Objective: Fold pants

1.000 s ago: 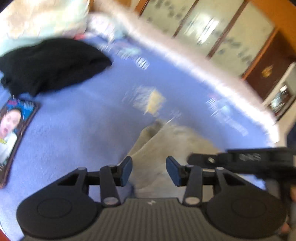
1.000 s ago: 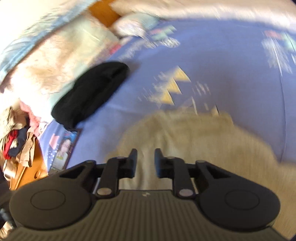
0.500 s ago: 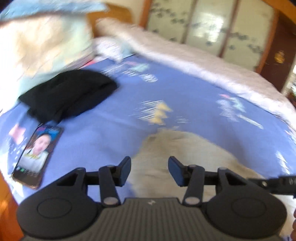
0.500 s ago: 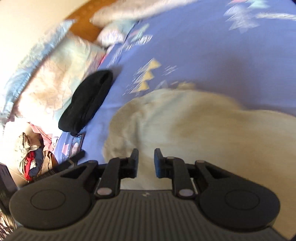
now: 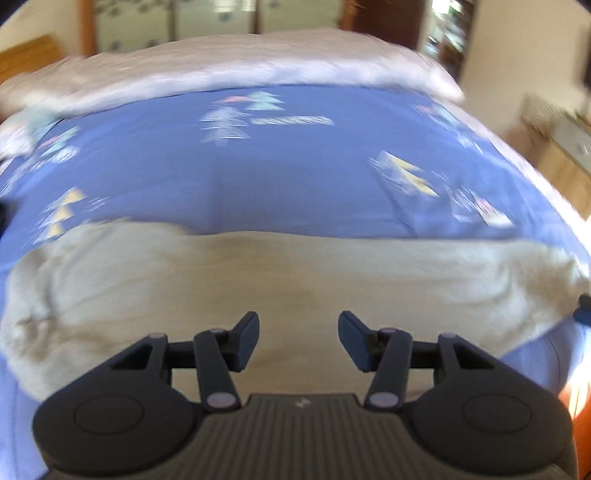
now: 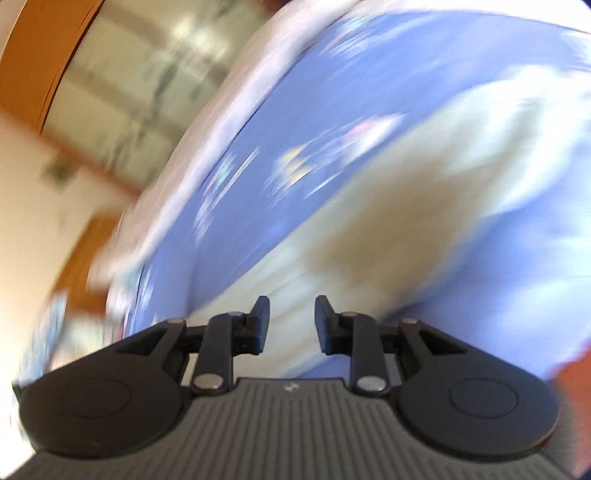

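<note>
- Bed (image 5: pixel 295 166) fills most of left wrist view; blue sheet w/ pale triangle prints, blurred.
- Pale quilt (image 5: pixel 258 70) bunched along far edge of bed.
- Behind it: wardrobe (image 5: pixel 207 22) w/ light patterned panels, wood frame.
- Wood headboard (image 5: pixel 27 51) at far left.
- Cream wall (image 5: pixel 517 55) at right; low wood cabinet (image 5: pixel 565 162) beside bed.
- Bright daylight on bed.
- Right wrist view tilted, heavily smeared: wood frame (image 6: pixel 40 55), pale panels, cream wall below.
</note>
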A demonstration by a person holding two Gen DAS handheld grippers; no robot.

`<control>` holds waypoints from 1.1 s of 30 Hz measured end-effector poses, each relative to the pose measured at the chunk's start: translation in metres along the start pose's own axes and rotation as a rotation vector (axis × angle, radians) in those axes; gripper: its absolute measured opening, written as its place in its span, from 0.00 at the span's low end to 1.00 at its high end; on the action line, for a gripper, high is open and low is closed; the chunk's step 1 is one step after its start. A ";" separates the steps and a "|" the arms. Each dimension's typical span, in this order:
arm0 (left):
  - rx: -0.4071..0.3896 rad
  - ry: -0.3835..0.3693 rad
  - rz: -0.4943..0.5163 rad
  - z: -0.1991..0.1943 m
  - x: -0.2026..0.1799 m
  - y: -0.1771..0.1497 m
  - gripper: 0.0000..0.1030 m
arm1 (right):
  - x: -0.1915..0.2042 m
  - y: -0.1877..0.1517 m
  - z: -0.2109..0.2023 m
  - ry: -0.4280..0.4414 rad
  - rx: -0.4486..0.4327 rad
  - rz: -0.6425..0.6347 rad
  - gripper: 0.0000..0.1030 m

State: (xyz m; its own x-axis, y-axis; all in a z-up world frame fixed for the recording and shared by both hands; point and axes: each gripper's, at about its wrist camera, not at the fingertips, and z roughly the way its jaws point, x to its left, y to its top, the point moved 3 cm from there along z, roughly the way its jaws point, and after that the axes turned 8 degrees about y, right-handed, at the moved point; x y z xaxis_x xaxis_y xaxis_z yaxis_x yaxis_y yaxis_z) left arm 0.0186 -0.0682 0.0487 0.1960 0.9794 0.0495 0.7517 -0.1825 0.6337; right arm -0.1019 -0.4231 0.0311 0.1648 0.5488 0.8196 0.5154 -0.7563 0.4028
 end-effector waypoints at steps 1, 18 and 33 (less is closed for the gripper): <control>0.006 -0.002 0.021 0.003 -0.015 0.001 0.48 | -0.012 0.004 -0.009 -0.010 -0.033 0.026 0.29; 0.144 0.107 0.102 0.075 -0.077 -0.007 0.75 | -0.111 0.050 -0.057 -0.008 -0.225 0.223 0.38; 0.141 0.174 0.120 0.078 -0.083 -0.007 0.83 | -0.111 0.069 -0.057 0.041 -0.302 0.301 0.63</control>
State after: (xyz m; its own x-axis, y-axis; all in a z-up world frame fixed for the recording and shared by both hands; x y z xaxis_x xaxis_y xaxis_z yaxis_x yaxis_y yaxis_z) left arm 0.0457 -0.1552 -0.0203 0.1868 0.9479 0.2580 0.8127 -0.2966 0.5016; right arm -0.1319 -0.5565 -0.0086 0.2338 0.2773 0.9319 0.1787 -0.9544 0.2391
